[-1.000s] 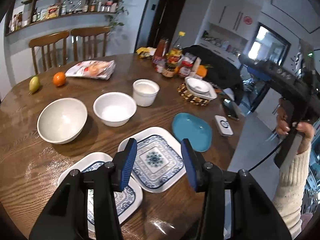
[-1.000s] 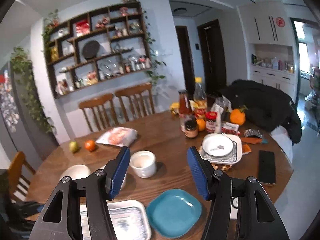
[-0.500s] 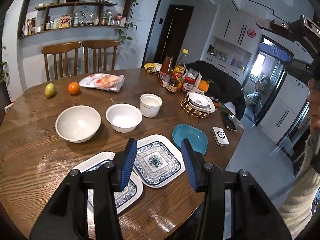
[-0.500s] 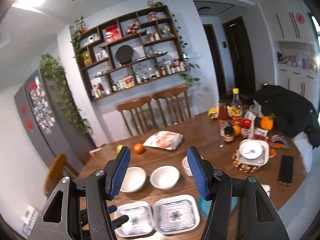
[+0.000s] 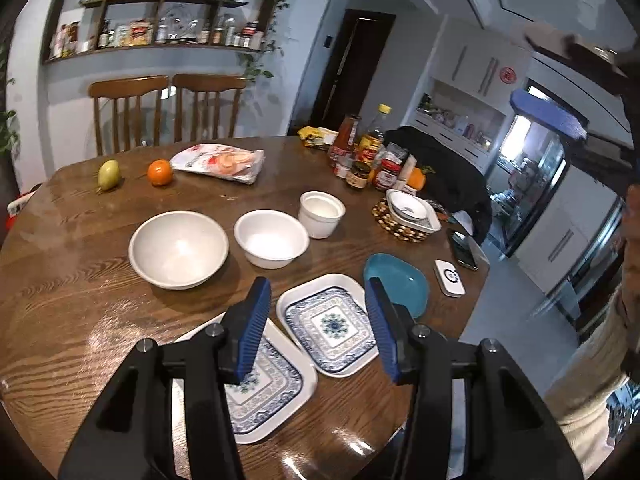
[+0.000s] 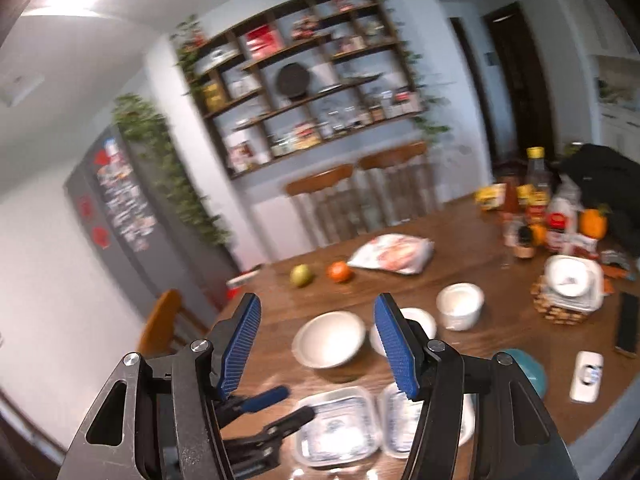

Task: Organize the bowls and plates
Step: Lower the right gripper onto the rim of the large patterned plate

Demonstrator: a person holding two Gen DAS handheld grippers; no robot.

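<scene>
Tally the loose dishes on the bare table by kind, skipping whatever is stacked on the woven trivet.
White bowls: 2, large and medium
White cup: 1
Blue-patterned square plates: 2, near and far
Teal plate: 1
Total: 6

Pretty clearly someone's home dining area: round wooden table (image 5: 72,288) with two wooden chairs (image 5: 168,108) behind it, wall shelves (image 5: 160,8) full of jars at upper left, and white kitchen cabinets (image 5: 476,76) off to the right.
</scene>
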